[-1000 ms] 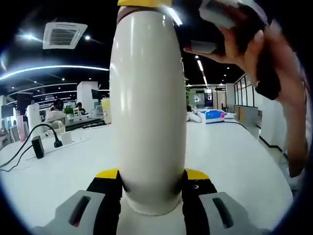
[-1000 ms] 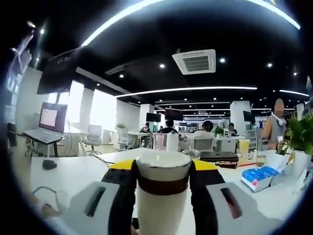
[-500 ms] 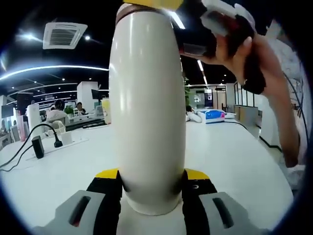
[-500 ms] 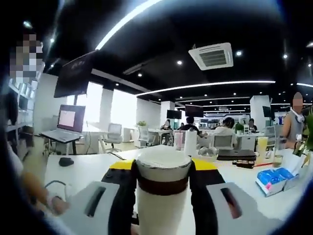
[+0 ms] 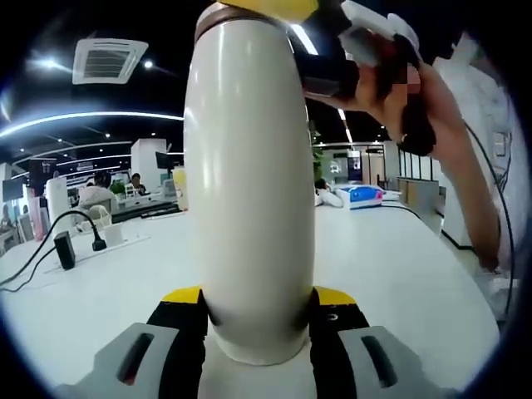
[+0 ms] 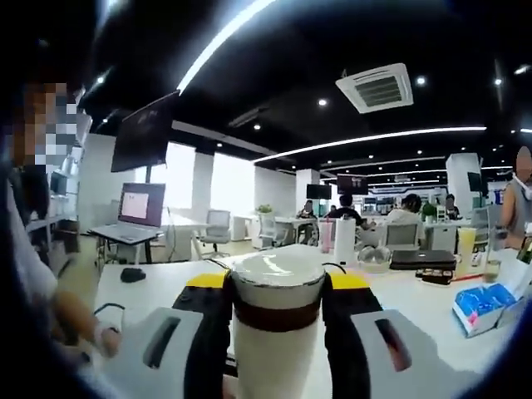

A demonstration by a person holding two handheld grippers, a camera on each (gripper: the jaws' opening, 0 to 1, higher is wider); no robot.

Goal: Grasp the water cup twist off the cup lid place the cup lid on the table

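left gripper view: left claw (image 5: 258, 320), black jaws with yellow tips, pinching the lower body of the cup (image 5: 249, 183) from both sides. cup: cream-white, tall, upright, its base on the white desk (image 5: 391, 274) just ahead of the jaws. brown band at the cup's neck, top of view. right claw (image 5: 262, 7), yellow tips touching the top of the cup. hand (image 5: 432, 108) gripping the handle of that claw, upper right, with a dark cable running down along the sleeve. on the desk toward its far left edge: a black plug and black cable (image 5: 62, 237), well apart from the cup. blue-and-white pack (image 5: 366, 195) near the far right edge.

right gripper view: right claw (image 6: 277, 287), jaws pinching the lid (image 6: 277, 278) on both sides. lid: silver-white, domed, seated on the cup (image 6: 274, 357) over a dark brown band; no gap between lid and cup can be made out. white desk (image 6: 145, 287) behind. black mouse (image 6: 133, 274) near the far left edge. blue-and-white pack (image 6: 486, 303) toward the right edge. laptop (image 6: 137, 212), screen lit, on another desk in the background left. ceiling vent (image 6: 382, 87) above.
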